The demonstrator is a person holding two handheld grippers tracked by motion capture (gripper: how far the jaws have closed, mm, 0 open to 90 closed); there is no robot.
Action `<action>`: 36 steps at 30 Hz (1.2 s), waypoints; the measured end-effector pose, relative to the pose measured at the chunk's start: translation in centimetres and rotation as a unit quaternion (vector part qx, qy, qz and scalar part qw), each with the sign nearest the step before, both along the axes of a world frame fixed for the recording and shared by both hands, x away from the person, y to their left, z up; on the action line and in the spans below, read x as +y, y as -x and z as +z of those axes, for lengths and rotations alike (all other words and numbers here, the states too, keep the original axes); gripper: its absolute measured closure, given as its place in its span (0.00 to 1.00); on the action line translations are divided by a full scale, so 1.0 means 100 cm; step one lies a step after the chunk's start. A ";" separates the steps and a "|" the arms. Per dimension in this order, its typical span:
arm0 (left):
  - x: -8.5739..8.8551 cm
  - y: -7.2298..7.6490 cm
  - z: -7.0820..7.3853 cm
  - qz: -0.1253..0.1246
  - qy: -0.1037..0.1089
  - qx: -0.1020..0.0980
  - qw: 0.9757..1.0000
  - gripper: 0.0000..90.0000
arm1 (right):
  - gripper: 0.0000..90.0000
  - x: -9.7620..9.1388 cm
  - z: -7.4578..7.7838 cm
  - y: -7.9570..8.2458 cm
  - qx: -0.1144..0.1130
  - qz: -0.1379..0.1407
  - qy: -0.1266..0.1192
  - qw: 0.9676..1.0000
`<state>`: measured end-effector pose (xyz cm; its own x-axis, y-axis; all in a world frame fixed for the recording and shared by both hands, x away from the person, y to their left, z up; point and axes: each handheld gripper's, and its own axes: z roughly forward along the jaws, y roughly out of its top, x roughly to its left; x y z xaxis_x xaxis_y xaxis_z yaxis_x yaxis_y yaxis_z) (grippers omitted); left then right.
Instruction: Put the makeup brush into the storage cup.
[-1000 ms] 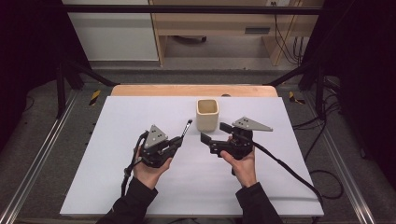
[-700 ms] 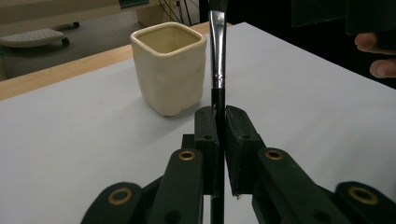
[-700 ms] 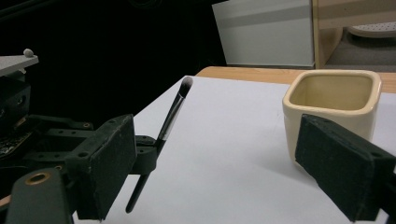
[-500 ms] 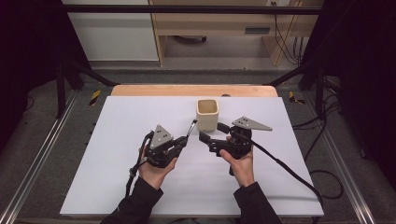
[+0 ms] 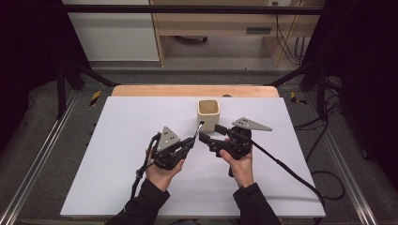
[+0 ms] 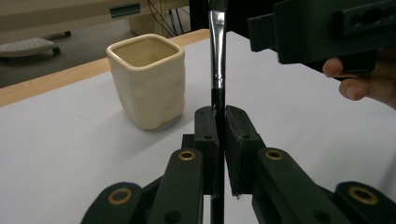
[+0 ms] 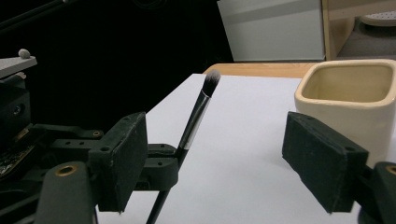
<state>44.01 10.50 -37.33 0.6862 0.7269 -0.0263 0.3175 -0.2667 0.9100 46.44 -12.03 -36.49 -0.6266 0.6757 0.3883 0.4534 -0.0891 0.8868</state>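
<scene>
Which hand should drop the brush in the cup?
Probably left: its tongs already clamp the brush beside the cup, while the right tongs stand open, gripping nothing.

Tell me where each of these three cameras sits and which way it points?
High view: above the table, looking forward and down; forearms, left gripper, right gripper.
Left gripper view: rides that gripper, fingers clamping a brush; faces the cream cup.
Right gripper view: open fingers frame brush and cup.
All share both.
</scene>
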 end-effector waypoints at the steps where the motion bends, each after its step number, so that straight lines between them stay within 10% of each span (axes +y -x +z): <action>1: -0.001 0.001 0.000 -0.001 0.001 -0.001 1.000 0.93 | 0.28 0.000 0.000 0.000 0.001 0.001 -0.001 1.000; 36: -0.016 0.011 0.002 -0.013 0.010 -0.014 1.000 0.93 | 0.79 0.005 -0.005 -0.002 0.040 0.031 -0.038 0.998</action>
<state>42.86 8.90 -37.16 0.7055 0.7084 -0.0208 0.2851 -0.2569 0.9234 46.66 -11.54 -36.99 -0.6316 0.6038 0.4864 0.5285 -0.1238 0.8399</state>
